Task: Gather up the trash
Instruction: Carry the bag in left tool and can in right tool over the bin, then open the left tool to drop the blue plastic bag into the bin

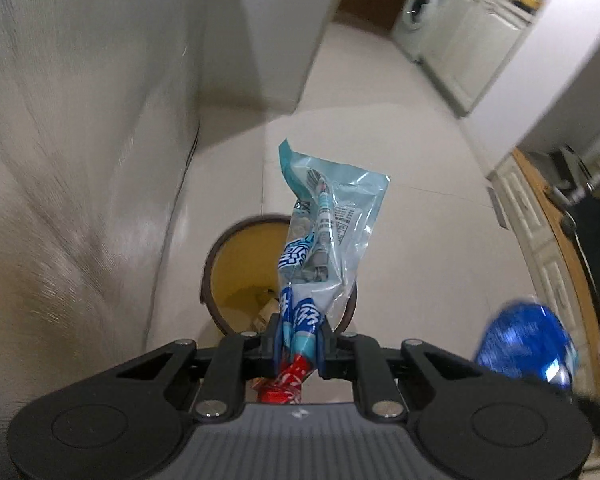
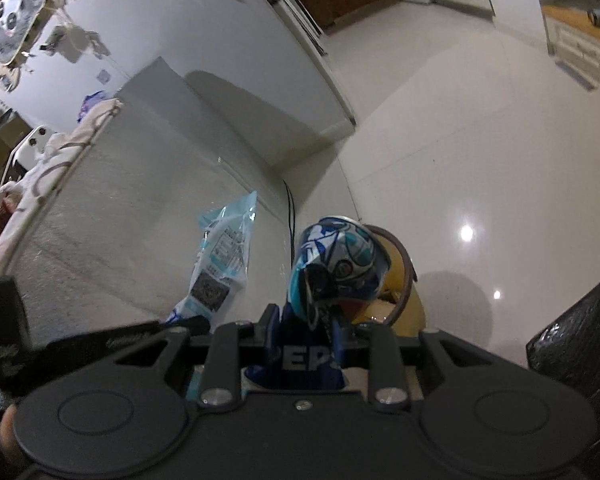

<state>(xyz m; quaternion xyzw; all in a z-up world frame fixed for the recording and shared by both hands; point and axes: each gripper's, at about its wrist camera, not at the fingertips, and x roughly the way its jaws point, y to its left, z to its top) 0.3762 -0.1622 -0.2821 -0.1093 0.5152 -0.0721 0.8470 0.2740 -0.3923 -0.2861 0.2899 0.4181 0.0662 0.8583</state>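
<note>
Two pieces of trash: my left hand-held gripper (image 1: 298, 346) clenches one plastic wrapper (image 1: 328, 220), my right hand-held gripper (image 2: 306, 334) one crushed blue can (image 2: 338, 264), both above one brown-rimmed bin (image 1: 236, 268) on the floor (image 1: 412, 208).

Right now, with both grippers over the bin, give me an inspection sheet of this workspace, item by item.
Surface: pale glossy tiled floor, bare near the bin.
Job's things: round yellow trash bin with a brown rim, some scraps at its bottom; light blue plastic wrapper; crushed blue can.
Clutter: papers and cloth on a table top at the right wrist view's left edge; details too small to tell.
Grippers: left gripper shut on the wrapper above the bin; right gripper shut on the can beside it.
Cables: one dark cable running down by the white appliance.
Surroundings: white washing machine and white cabinets in the background.
</note>
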